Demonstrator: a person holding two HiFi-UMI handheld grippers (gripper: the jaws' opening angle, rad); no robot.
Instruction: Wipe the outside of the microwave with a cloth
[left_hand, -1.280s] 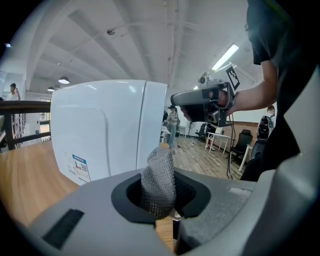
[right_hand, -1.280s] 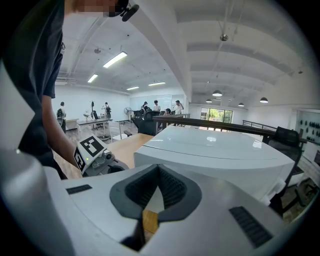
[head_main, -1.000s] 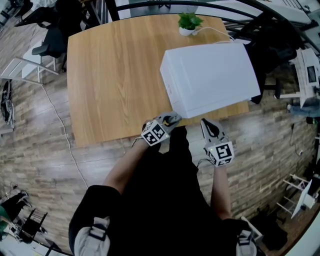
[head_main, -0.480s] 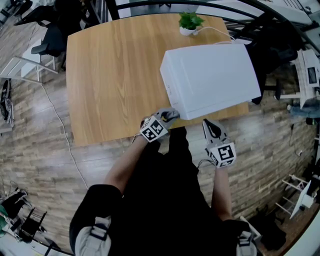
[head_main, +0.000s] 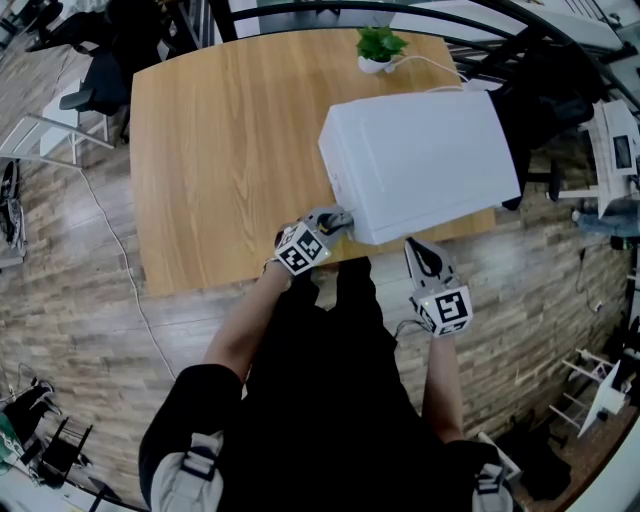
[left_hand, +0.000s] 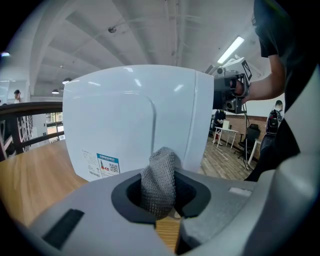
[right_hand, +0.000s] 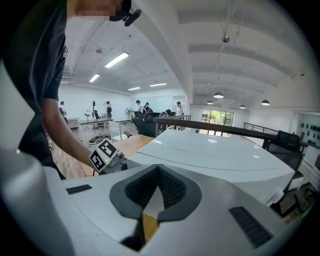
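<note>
Only its own view shows the left gripper (left_hand: 161, 202) clamped on a grey knit cloth (left_hand: 159, 177), with the microwave (left_hand: 135, 117)'s blue QR sticker (left_hand: 108, 163) at 10 o'clock, print illegible. The right gripper (right_hand: 158, 192)'s jaws touch, empty.

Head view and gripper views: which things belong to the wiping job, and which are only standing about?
For the job:
- white microwave
- grey cloth, clamped in the left gripper

Only standing about:
- potted plant
- white cable by the plant
- wooden table, which only bears the microwave
- right gripper, shut and empty
</note>
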